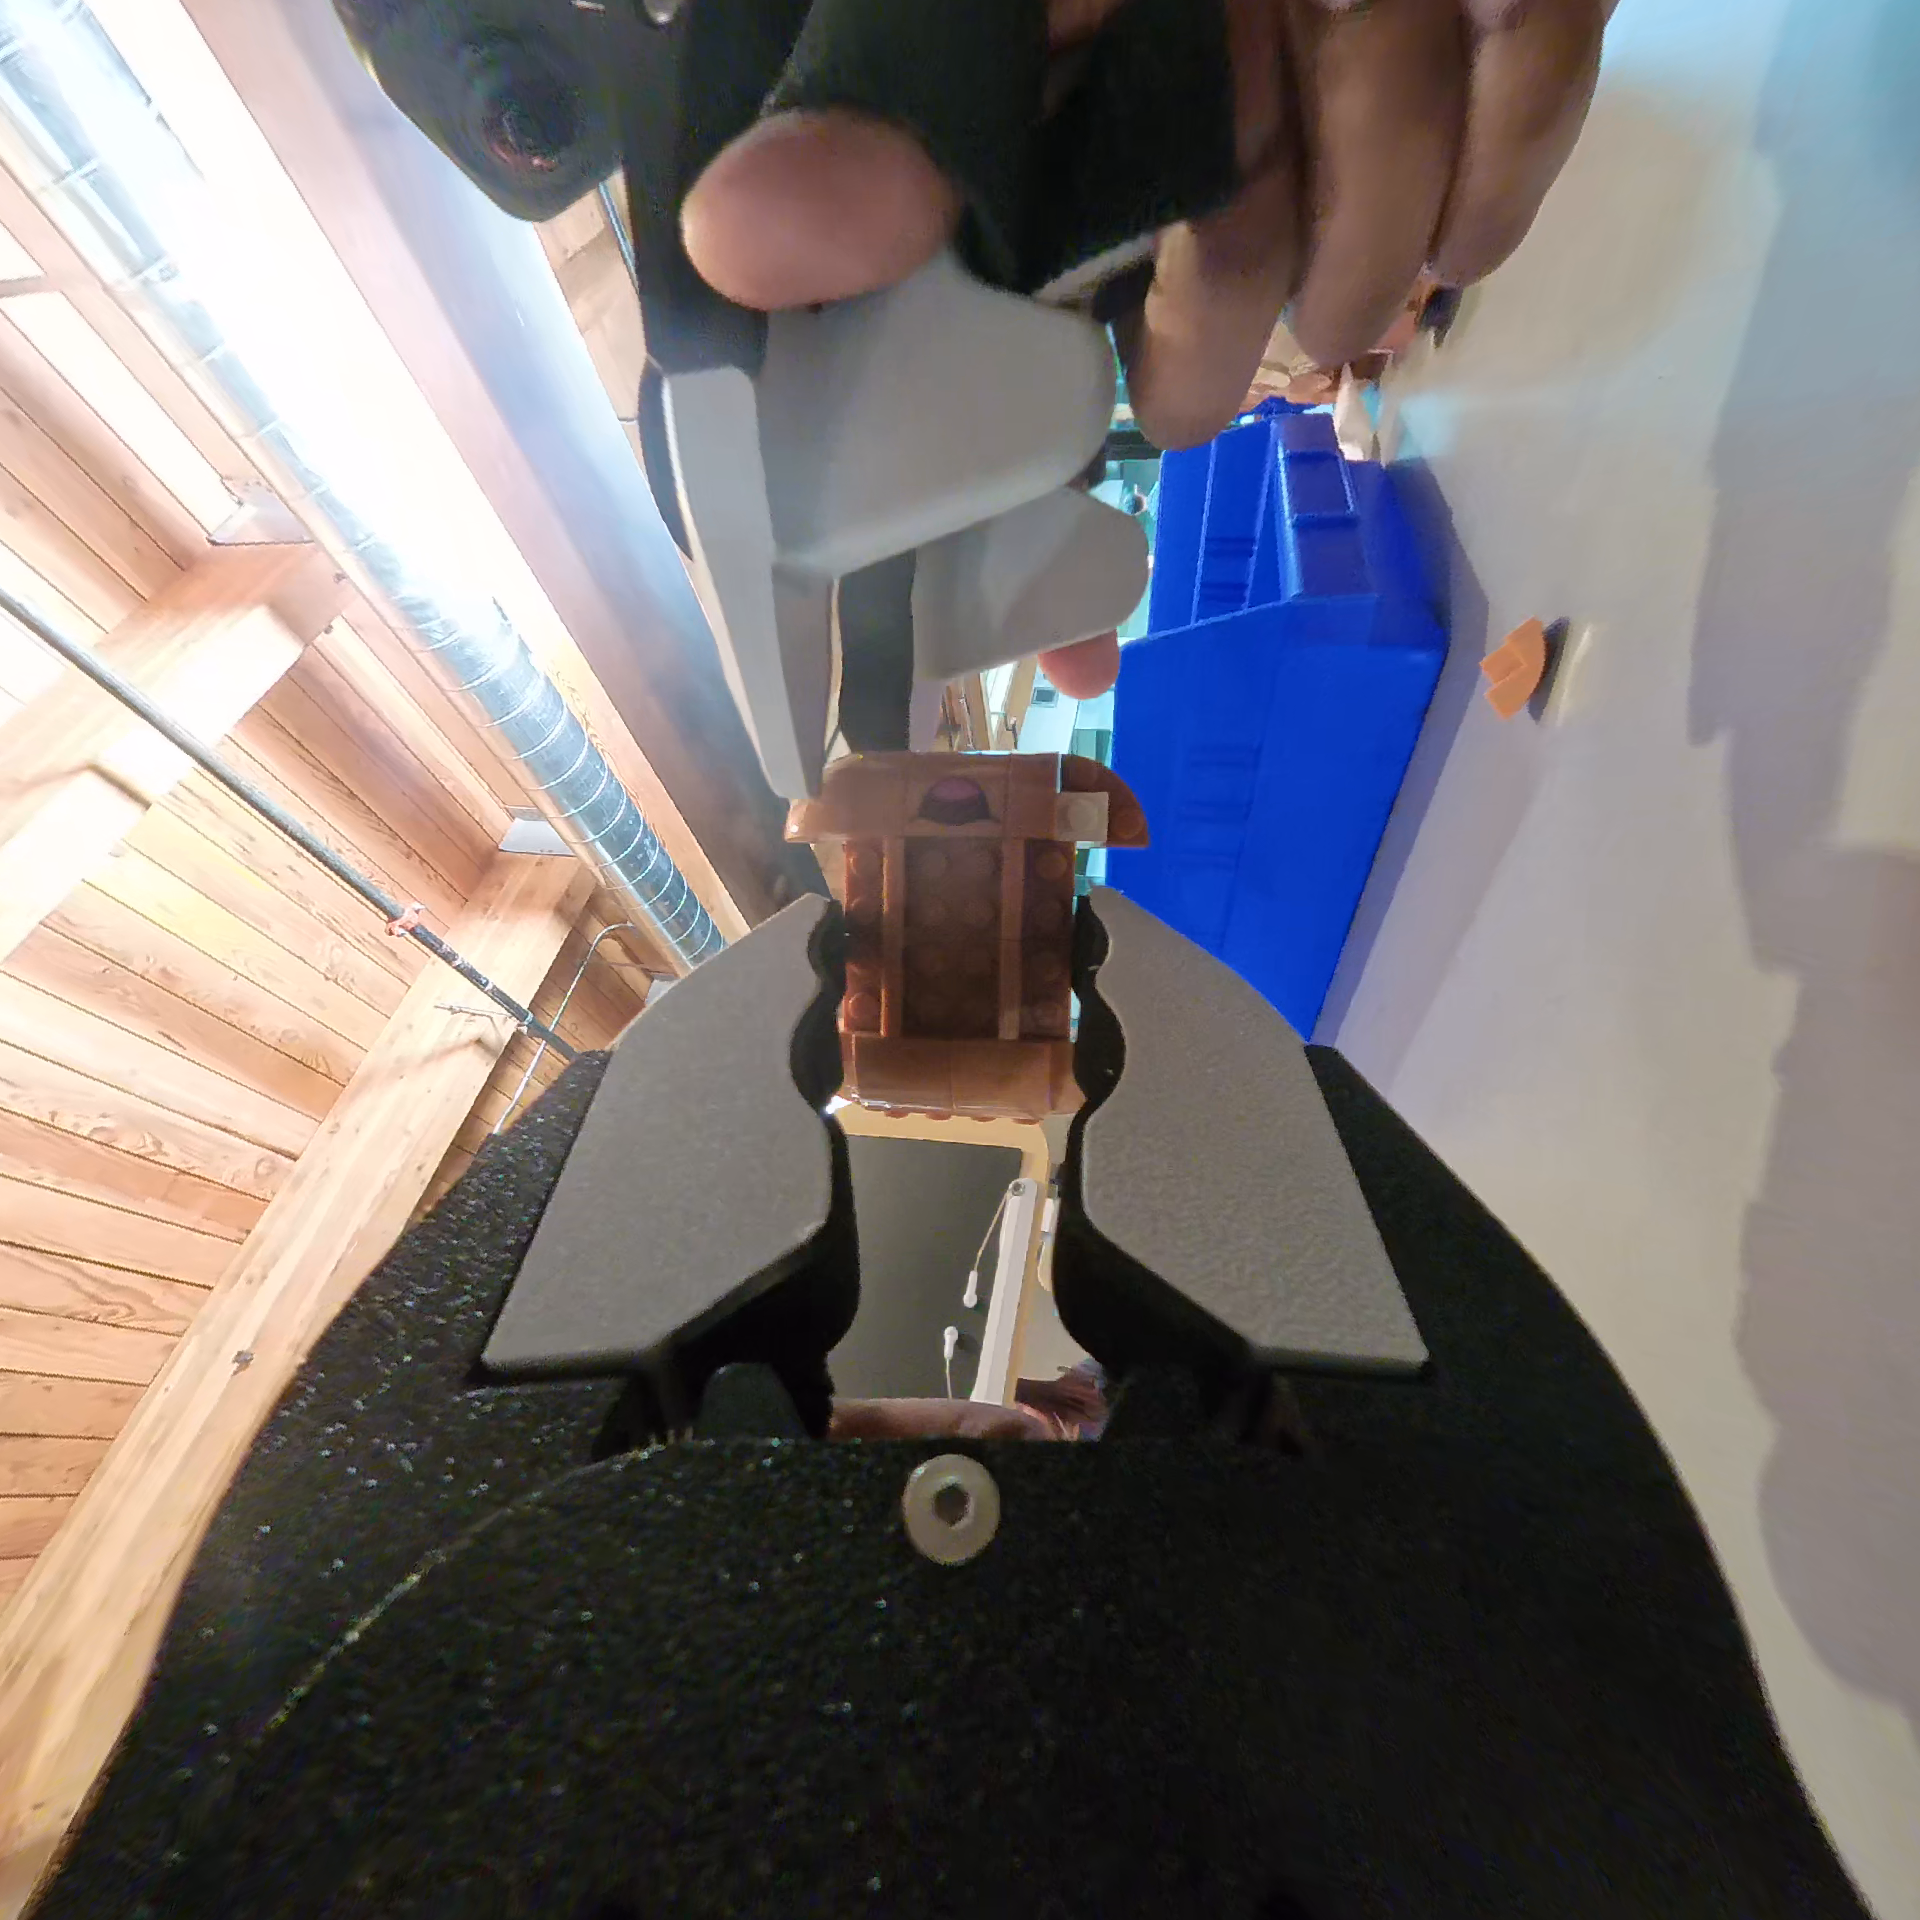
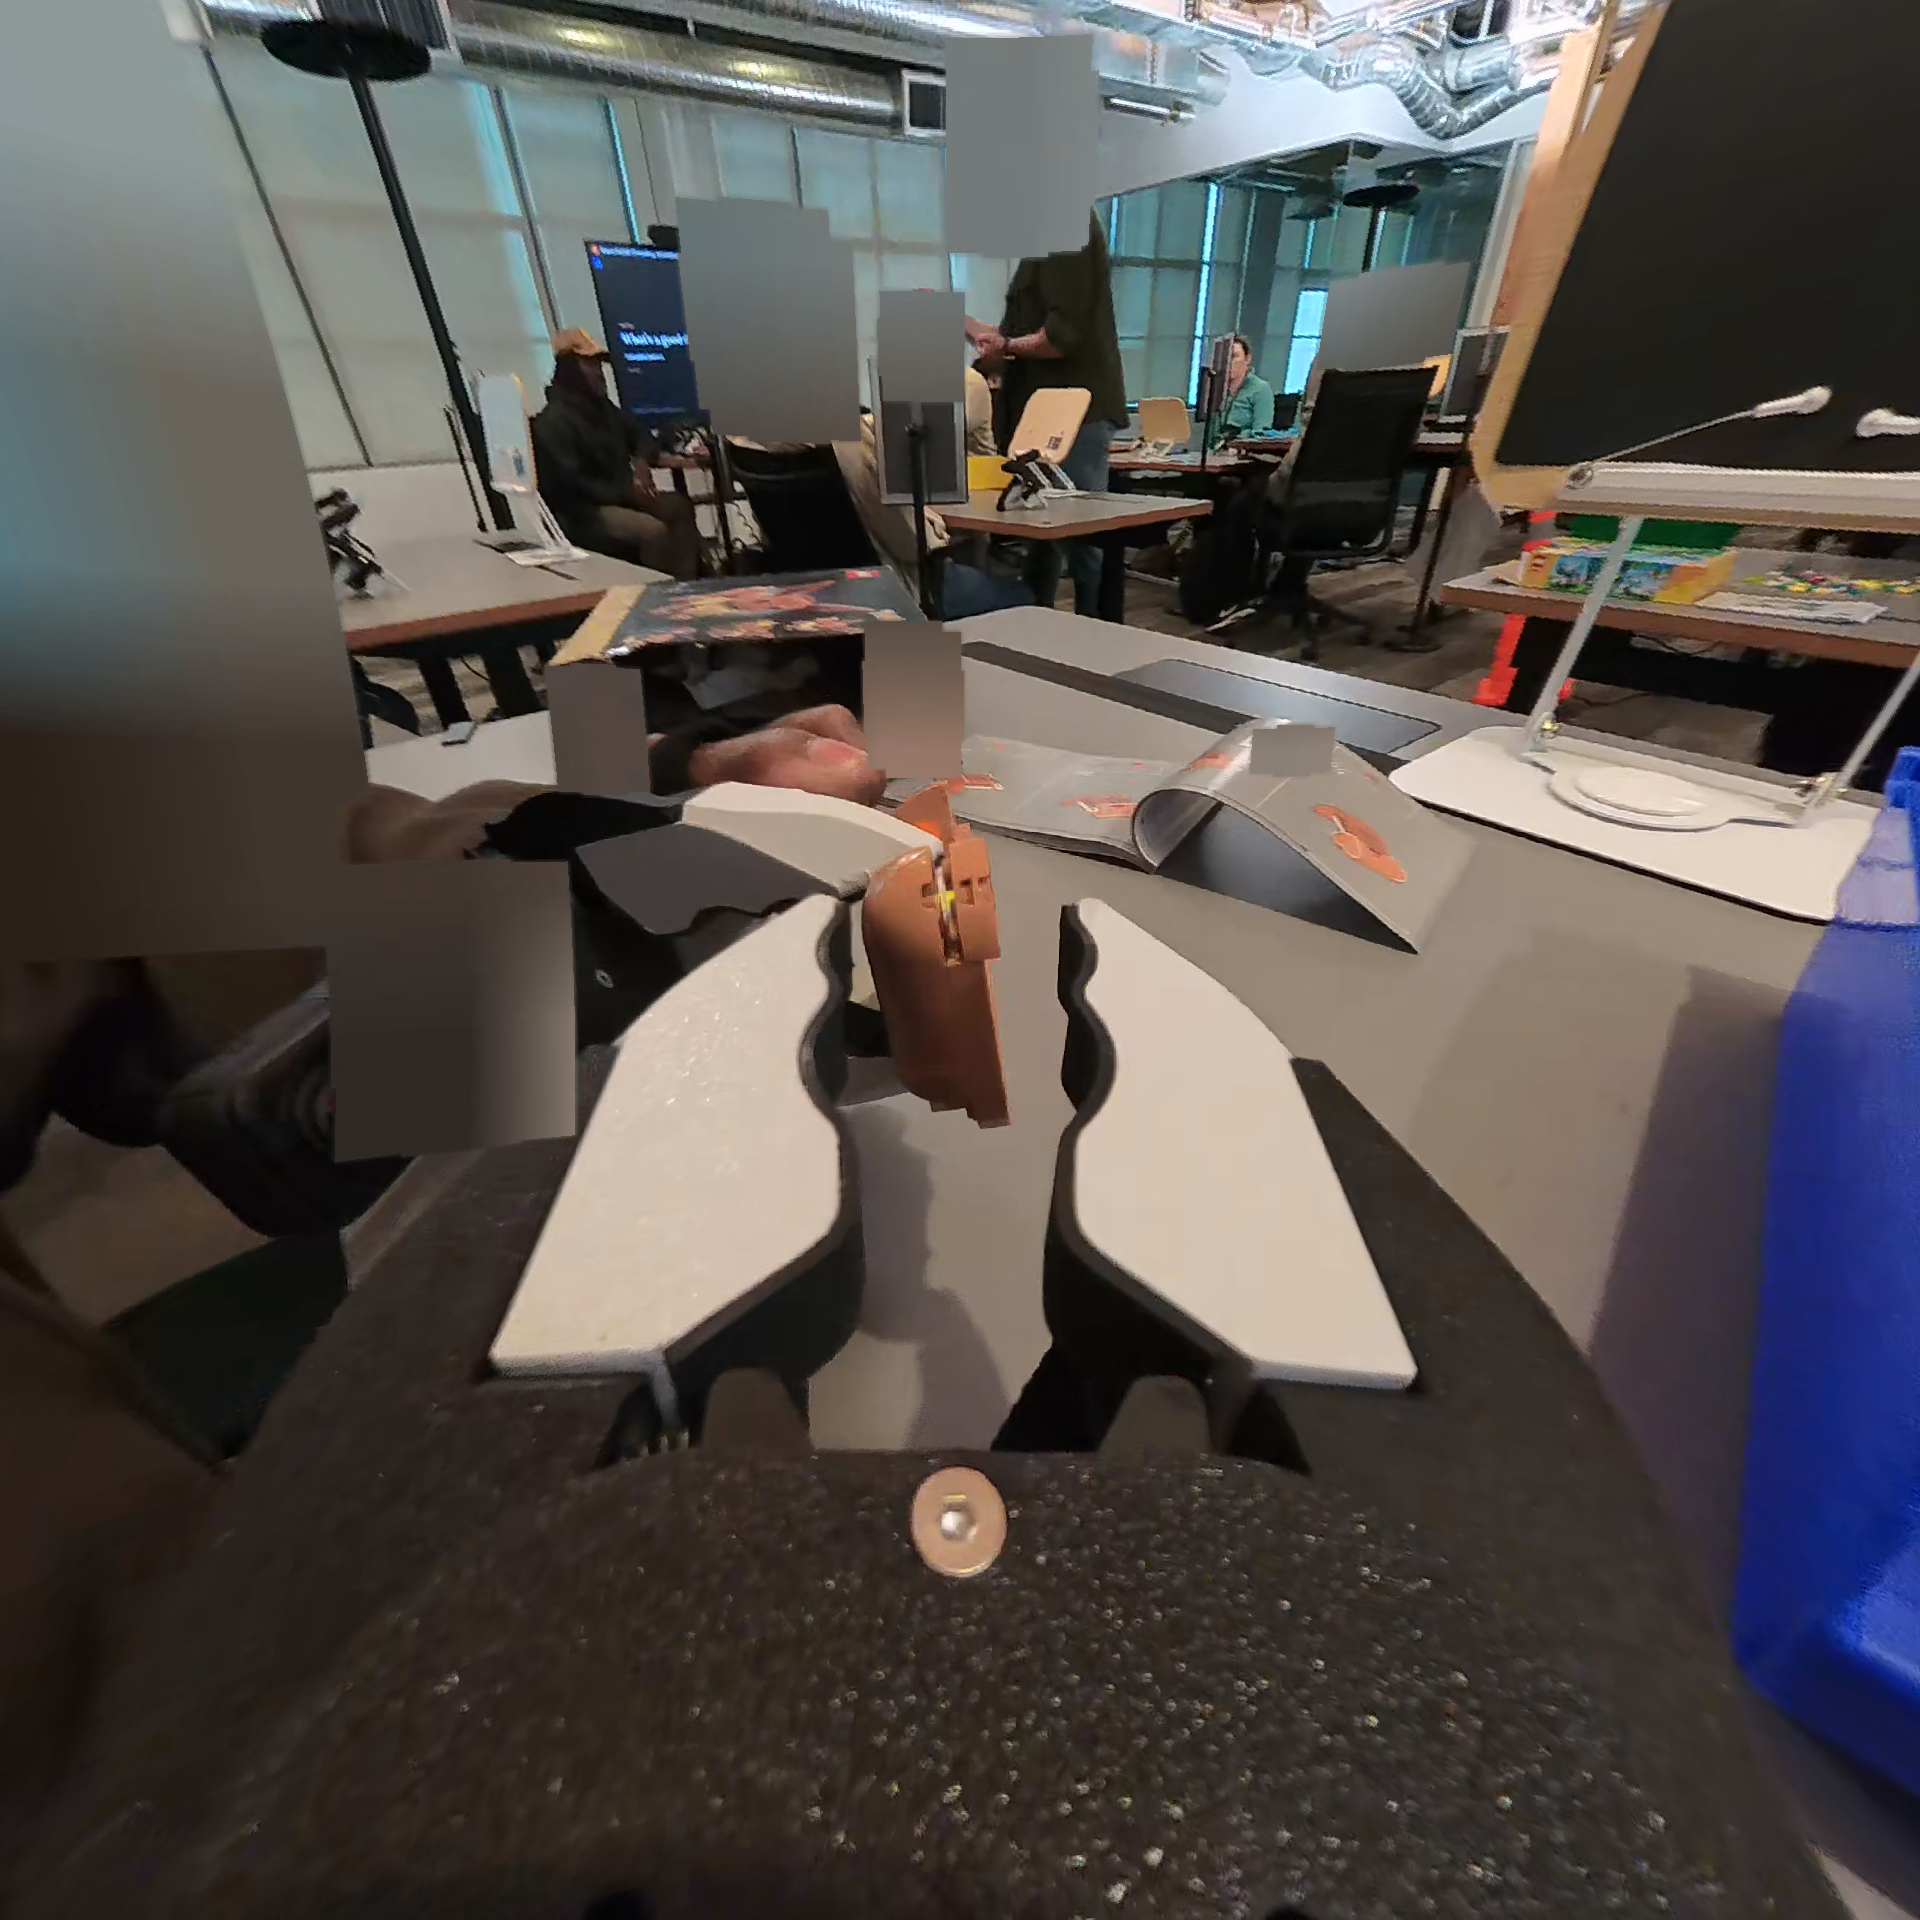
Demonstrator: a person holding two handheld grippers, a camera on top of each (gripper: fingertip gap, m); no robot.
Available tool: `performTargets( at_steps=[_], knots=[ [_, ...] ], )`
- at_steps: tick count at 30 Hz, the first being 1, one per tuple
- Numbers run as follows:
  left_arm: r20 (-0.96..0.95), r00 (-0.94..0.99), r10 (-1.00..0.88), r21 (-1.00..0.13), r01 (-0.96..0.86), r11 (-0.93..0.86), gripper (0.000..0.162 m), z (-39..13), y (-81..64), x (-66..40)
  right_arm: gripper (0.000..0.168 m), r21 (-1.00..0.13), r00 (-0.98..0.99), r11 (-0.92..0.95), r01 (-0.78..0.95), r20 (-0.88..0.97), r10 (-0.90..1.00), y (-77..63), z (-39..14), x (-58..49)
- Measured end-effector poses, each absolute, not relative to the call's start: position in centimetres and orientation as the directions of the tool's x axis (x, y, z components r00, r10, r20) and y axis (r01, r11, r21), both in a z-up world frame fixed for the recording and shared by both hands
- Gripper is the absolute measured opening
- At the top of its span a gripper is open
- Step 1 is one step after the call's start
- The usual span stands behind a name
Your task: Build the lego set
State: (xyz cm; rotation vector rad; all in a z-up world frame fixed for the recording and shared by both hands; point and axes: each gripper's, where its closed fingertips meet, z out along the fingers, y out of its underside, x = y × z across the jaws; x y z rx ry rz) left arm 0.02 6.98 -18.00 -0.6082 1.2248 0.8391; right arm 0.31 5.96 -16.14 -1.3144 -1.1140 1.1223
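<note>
Two grippers meet around one brown lego assembly [image 1: 956,935], held in the air above the grey table [image 2: 1558,1039]. In the left wrist view the assembly's long axis runs away from the camera, along the fingers; its wider cross-piece with rounded ends lies at the far end, studs facing the lens. The left gripper [image 1: 956,935] is clamped on it, a dark wavy pad pressed to each long side. The right gripper [image 2: 951,1029] stands apart: in its own view the assembly sits edge-on, near upright and slightly tilted, in the gap between the fingers, close to the left finger [image 2: 727,1091] and clear of the right one; contact on the left side cannot be told. Seen from the left view, the right gripper comes in from the far end, one pale fingertip [image 1: 779,675] at the cross-piece's corner, touching or just short. A hand [image 1: 1299,208] grips that tool. Blue bin [image 1: 1278,727] just behind; a small orange piece [image 1: 1515,665] lies apart on the table. An open instruction booklet [image 2: 1226,821] lies beyond, pictures of orange parts on it. A printed box [image 2: 748,613] lies behind it; its lettering is not legible.
</note>
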Motion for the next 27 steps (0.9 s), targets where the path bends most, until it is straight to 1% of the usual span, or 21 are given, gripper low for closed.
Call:
performTargets(
  at_steps=[8, 17, 27],
  knots=[
    [-0.971, 0.118, 0.208, 0.021, -0.823, 0.567, 0.042, -18.24, 7.12, -0.12, 0.033, -0.997, 0.189, 0.061, 0.057, 0.071, 0.979, 6.01, -16.36, -0.19],
    [-0.974, 0.116, 0.195, 0.014, -0.826, 0.564, 0.042, -18.49, 7.25, -0.21, 0.025, -0.995, 0.189, 0.078, 0.061, 0.088, 0.978, 6.00, -16.62, -0.50],
    [-0.975, 0.109, 0.195, 0.025, -0.812, 0.583, 0.042, -18.53, 6.92, -0.03, 0.024, -0.995, 0.127, 0.084, 0.048, 0.089, 0.988, 5.72, -16.64, -0.31]
  ],
)
